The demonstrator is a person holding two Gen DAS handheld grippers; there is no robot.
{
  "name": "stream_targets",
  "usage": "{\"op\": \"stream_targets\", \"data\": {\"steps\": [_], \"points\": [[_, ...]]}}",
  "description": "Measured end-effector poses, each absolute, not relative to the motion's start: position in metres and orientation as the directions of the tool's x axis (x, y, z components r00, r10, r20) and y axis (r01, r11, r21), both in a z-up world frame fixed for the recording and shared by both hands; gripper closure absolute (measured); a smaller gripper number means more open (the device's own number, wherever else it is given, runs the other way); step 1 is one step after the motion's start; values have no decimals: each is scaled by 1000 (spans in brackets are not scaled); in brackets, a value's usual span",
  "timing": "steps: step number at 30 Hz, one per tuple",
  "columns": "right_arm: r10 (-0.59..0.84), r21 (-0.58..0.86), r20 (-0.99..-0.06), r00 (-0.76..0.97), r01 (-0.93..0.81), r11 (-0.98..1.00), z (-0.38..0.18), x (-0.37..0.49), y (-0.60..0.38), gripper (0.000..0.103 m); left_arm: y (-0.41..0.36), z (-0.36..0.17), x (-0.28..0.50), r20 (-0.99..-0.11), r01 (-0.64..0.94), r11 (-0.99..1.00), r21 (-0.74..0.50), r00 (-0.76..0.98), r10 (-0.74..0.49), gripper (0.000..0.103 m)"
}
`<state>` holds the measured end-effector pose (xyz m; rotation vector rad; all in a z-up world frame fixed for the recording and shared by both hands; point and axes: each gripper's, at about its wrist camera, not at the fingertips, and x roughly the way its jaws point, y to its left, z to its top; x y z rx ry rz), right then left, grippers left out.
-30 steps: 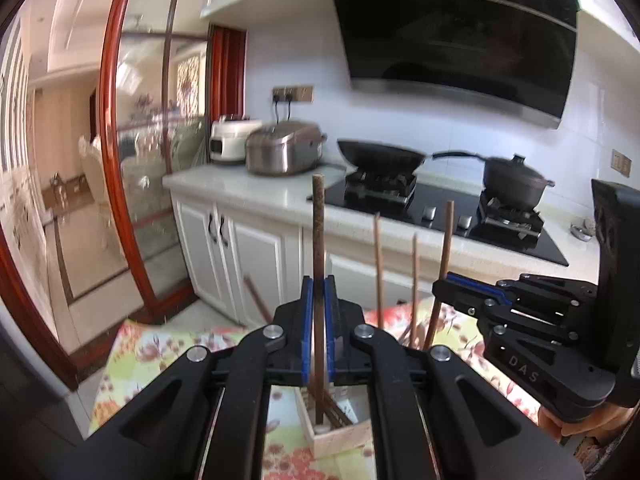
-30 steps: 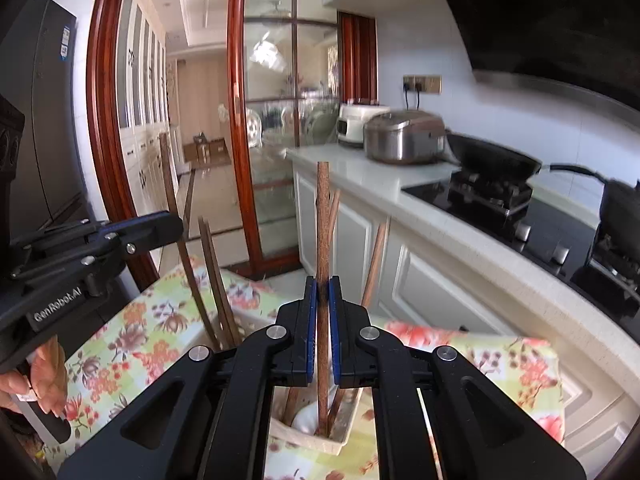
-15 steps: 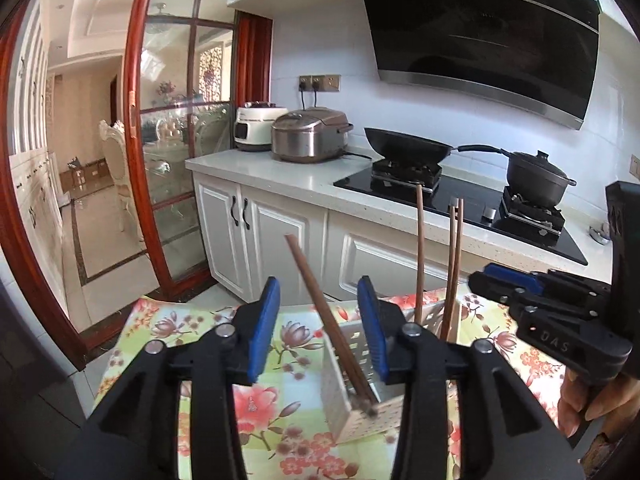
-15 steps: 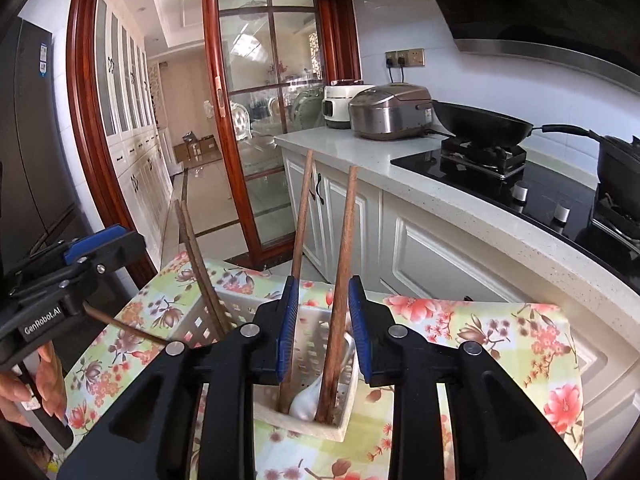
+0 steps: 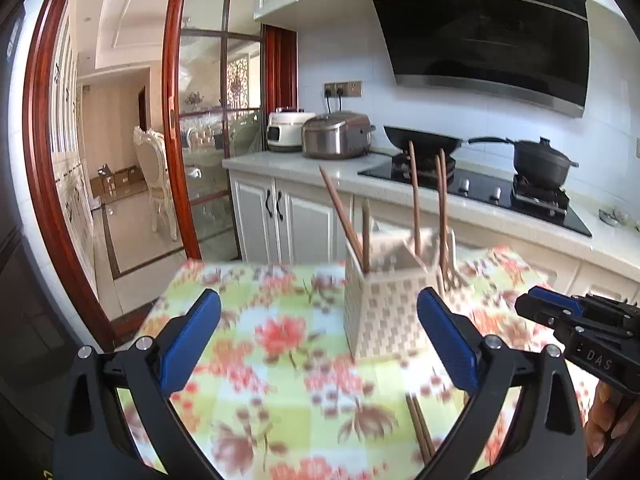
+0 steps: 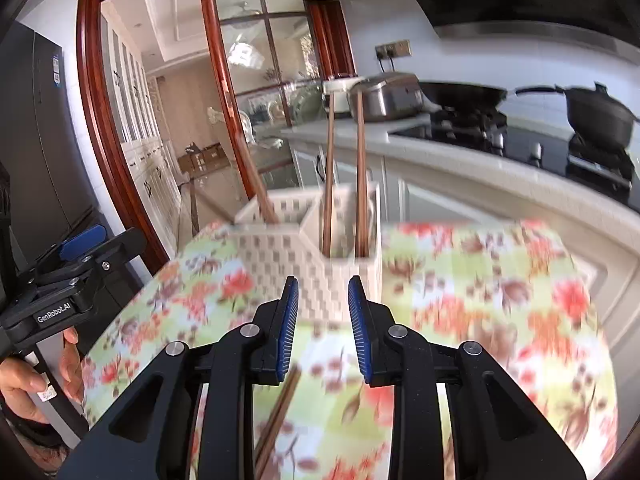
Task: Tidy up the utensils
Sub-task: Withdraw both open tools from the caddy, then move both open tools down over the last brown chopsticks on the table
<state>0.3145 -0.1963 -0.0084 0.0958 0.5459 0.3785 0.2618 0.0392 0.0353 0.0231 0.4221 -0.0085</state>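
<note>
My left gripper (image 5: 318, 338) opening, empty; right gripper (image 6: 323, 322) part open, empty. Loose chopsticks (image 6: 276, 420) below its jaws; careless grab risks tipping utensil basket (image 6: 308, 268) ahead.

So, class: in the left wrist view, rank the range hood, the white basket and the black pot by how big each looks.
1. Range hood, largest.
2. Basket; it stands nearer the camera, so its true size is unsure.
3. Pot, smallest.
</note>
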Motion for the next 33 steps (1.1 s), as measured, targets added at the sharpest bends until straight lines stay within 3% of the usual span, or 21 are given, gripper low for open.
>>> {"op": "stream_targets", "data": {"steps": [2, 5, 23, 33], "points": [[374, 196, -504, 779, -318, 928, -22, 301, -196, 76, 37, 24, 248, -421, 18, 1000, 24, 907, -6, 6], [378, 210, -516, 768, -314, 926, -38, 286, -197, 65, 35, 6, 229, -442, 20, 1000, 21, 897, -9, 5], [379, 217, -645, 664, -317, 923, -104, 267, -186, 65, 46, -81, 190, -593, 68, 996, -54, 800, -87, 5], [353, 199, -683, 640, -301, 932, -111, 281, -156, 90, 44, -80, 181, -559, 55, 998, -11, 828, -52, 5]]}}
